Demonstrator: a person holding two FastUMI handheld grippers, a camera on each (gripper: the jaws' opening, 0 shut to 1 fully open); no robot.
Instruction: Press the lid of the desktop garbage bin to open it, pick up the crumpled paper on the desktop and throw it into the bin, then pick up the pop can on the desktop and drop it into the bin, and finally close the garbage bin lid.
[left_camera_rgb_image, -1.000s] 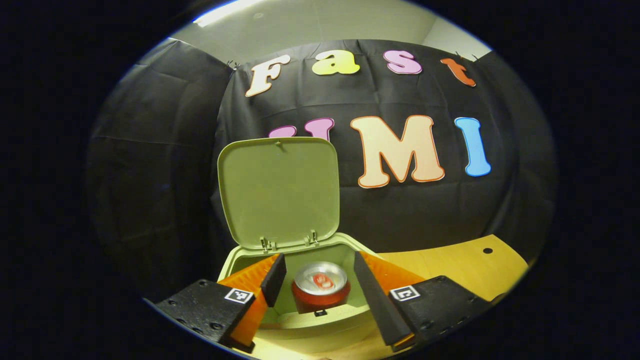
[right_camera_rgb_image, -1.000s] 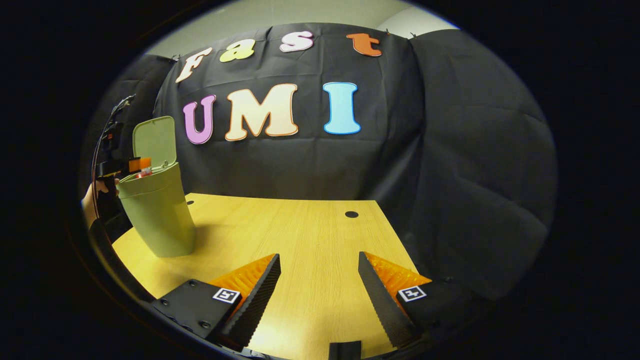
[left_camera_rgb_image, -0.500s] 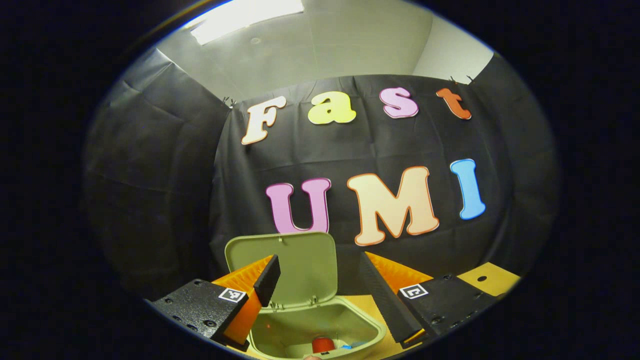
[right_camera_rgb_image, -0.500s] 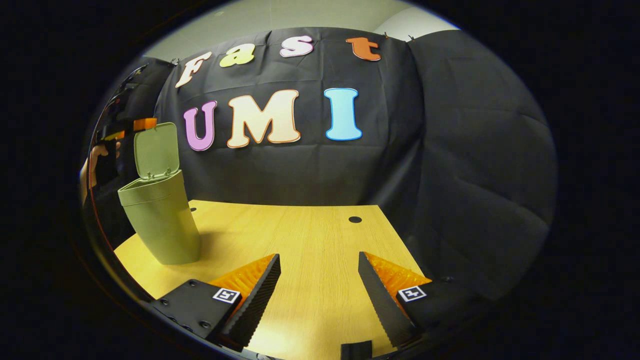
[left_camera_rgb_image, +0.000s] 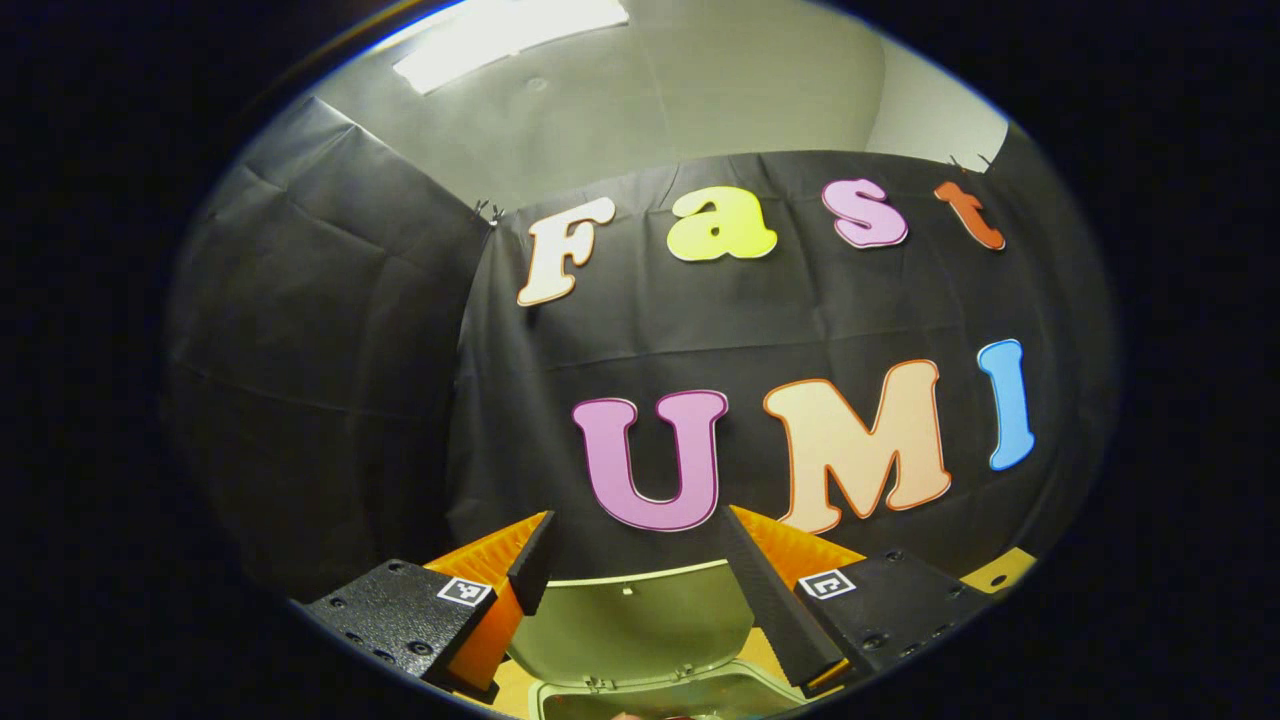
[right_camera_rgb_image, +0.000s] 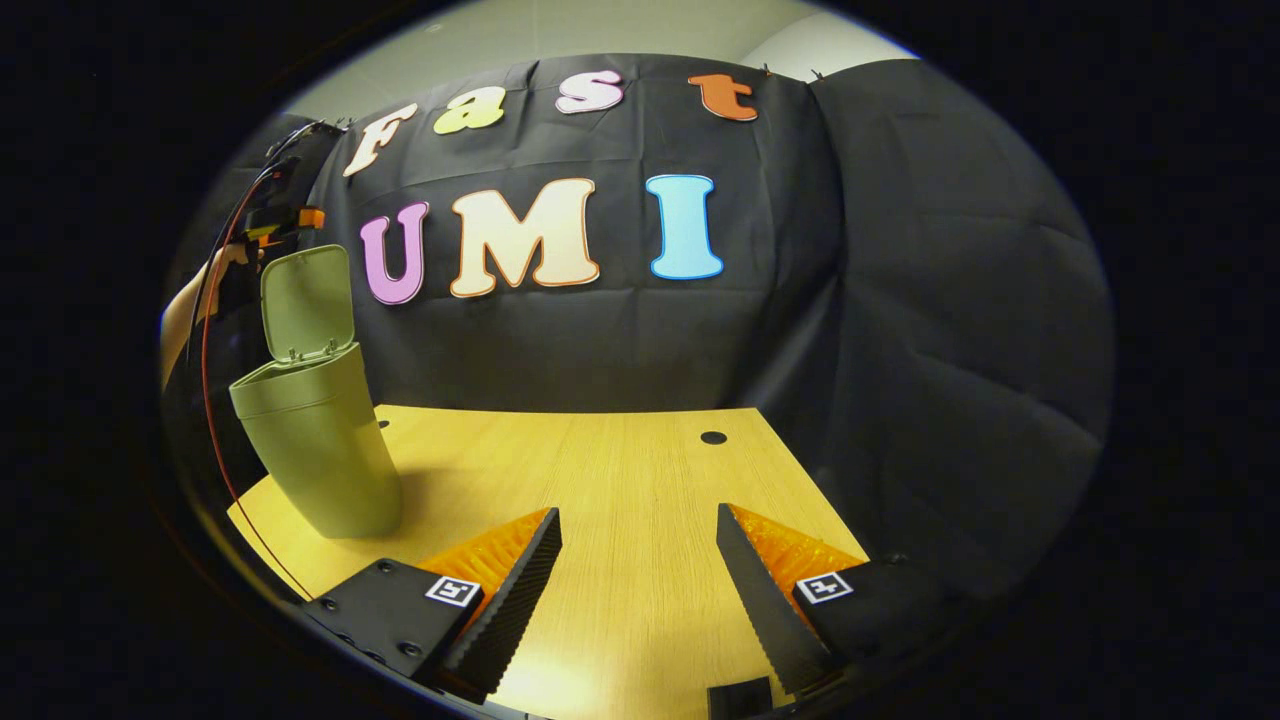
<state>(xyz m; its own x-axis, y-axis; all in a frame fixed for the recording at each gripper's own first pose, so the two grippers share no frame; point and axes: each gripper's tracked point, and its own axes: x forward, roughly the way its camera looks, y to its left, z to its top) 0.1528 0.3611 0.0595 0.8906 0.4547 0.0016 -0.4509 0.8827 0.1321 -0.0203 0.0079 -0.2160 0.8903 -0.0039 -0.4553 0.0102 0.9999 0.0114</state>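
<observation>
1. Garbage bin (right_camera_rgb_image: 312, 440), a pale green desktop one, stood near the left rear corner of the wooden desktop (right_camera_rgb_image: 620, 480) in the right gripper view, its lid (right_camera_rgb_image: 306, 302) raised upright on the rear hinge.
2. Left gripper (left_camera_rgb_image: 640, 580) hung above the bin's mouth with its fingers spread apart and nothing between them; in the left gripper view the inner face of the lid (left_camera_rgb_image: 640, 625) showed just below the fingertips, and the bin's rim (left_camera_rgb_image: 650, 690) lay at the very bottom.
3. From the right gripper view, that same left gripper (right_camera_rgb_image: 280, 218) appeared just above the lid's top edge, held by a hand (right_camera_rgb_image: 225, 265), with a red cable (right_camera_rgb_image: 215, 400) trailing down beside the bin.
4. Right gripper (right_camera_rgb_image: 640, 570) hovered low over bare desktop well apart from the bin, its fingers also spread wide and empty.
5. No paper or can lay on the visible desktop, so closing the lid looked to be the remaining step; the bin's contents could not be seen.
6. Risk: pushing the upright lid from the front face would drive it backward against the hinge and could tip the tall, narrow bin.
7. Risk: a glancing press might leave the lid unlatched, and the dangling cable could snag on the rim.
</observation>
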